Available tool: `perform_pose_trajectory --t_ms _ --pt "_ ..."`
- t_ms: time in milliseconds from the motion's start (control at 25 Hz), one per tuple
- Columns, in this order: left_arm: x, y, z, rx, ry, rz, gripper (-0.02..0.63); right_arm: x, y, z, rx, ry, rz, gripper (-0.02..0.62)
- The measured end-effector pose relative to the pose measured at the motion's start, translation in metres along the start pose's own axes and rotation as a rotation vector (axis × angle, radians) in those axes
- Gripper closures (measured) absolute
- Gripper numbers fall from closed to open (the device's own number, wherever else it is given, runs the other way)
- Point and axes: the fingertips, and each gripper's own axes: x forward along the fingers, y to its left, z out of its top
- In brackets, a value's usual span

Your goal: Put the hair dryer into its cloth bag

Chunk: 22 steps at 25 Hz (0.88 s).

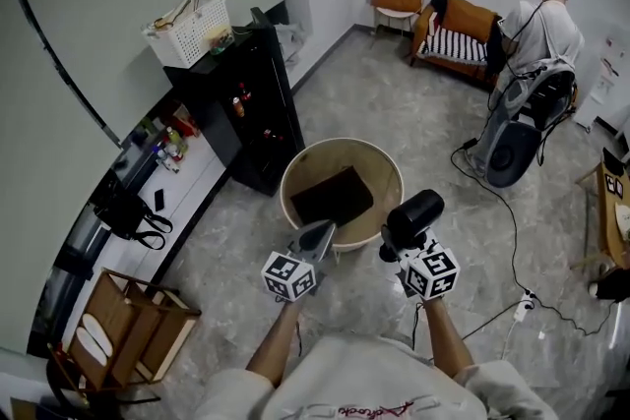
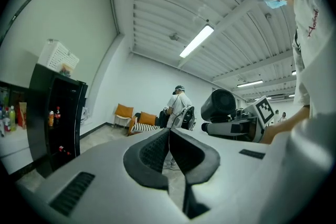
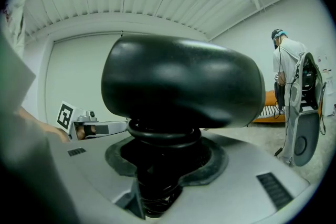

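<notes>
At the bottom centre of the head view, the left gripper (image 1: 317,233) points at the table with its jaws pressed together. Its own view (image 2: 169,140) shows nothing between them. Just right of it, the right gripper (image 1: 406,243) has its jaws about half apart and clamped on the handle of the dryer (image 1: 415,210). In the right gripper view (image 3: 160,170) the pads grip what looks like cord coiled round that handle, with the fat black body of the dryer (image 3: 184,86) standing above them.

Just beyond both grippers, at frame centre, is the round table (image 1: 382,174). The dark bag (image 1: 333,195) lies flat on it. I cannot tell which way its mouth faces, or whether it is open.

Left of the table stands a black cabinet (image 1: 241,103) with a white basket (image 1: 187,30) on top. Far off at the upper right, a person (image 1: 539,27) faces away beside an orange sofa (image 1: 458,34).

The dryer is not yet in the bag, and the risks look plain. The body is heavy above a grip on springy cord, so it could swivel or slip when tilted towards the bag. The cord could uncoil and catch on the mouth. The flat bag may simply slide across the table if the dryer is pushed in before the empty left gripper has pinched the cloth and lifted the mouth open.
</notes>
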Motion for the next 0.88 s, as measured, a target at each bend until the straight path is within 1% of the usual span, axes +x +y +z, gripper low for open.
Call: perform_pose_trajectory --t_ms 240,560,720,880 --pt "0.018 0.01 -0.007 -0.014 0.019 -0.022 0.575 0.009 -0.016 -0.004 0.019 -0.004 -0.029 0.405" --pt "0.055 0.017 -0.013 -0.012 0.036 -0.043 0.575 0.02 -0.054 -0.005 0.035 -0.004 -0.052 0.405" --pt "0.08 0.034 -0.018 -0.017 0.048 -0.021 0.576 0.039 -0.08 -0.006 0.04 0.004 -0.039 0.405" --pt "0.118 0.052 -0.02 -0.025 0.05 0.013 0.575 0.063 -0.117 -0.006 0.046 0.016 -0.012 0.405"
